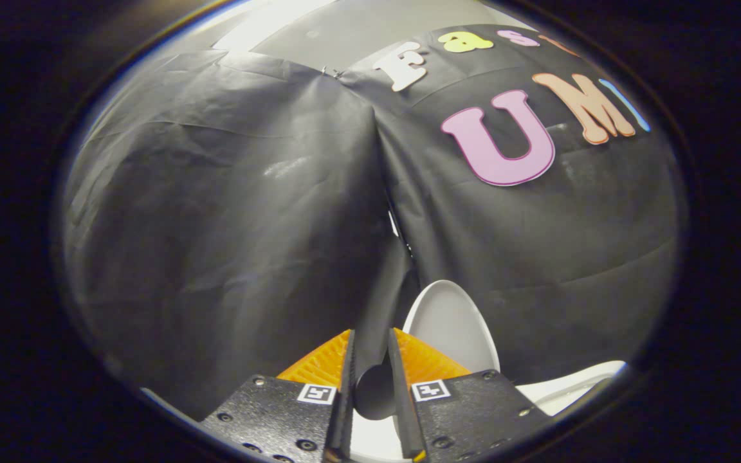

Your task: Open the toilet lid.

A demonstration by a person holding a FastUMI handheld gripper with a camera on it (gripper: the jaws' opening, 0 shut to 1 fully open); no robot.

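Observation:
The white toilet lid [451,321] stands raised, nearly upright, leaning toward the black cloth wall. It is just beyond my right finger [419,363], which hides its lower left edge. My gripper [370,341] points at the wall, with its two fingers close together and only a narrow gap between them. In that gap I see dark cloth and a grey rounded shadow, with white ceramic below it. Neither finger presses on the lid. A strip of the white toilet rim [570,386] curves away to the right of the fingers.
Two sheets of the black cloth wall [229,212] meet in a fold straight ahead of the fingers. Pale ceiling [345,26] shows above the cloth.

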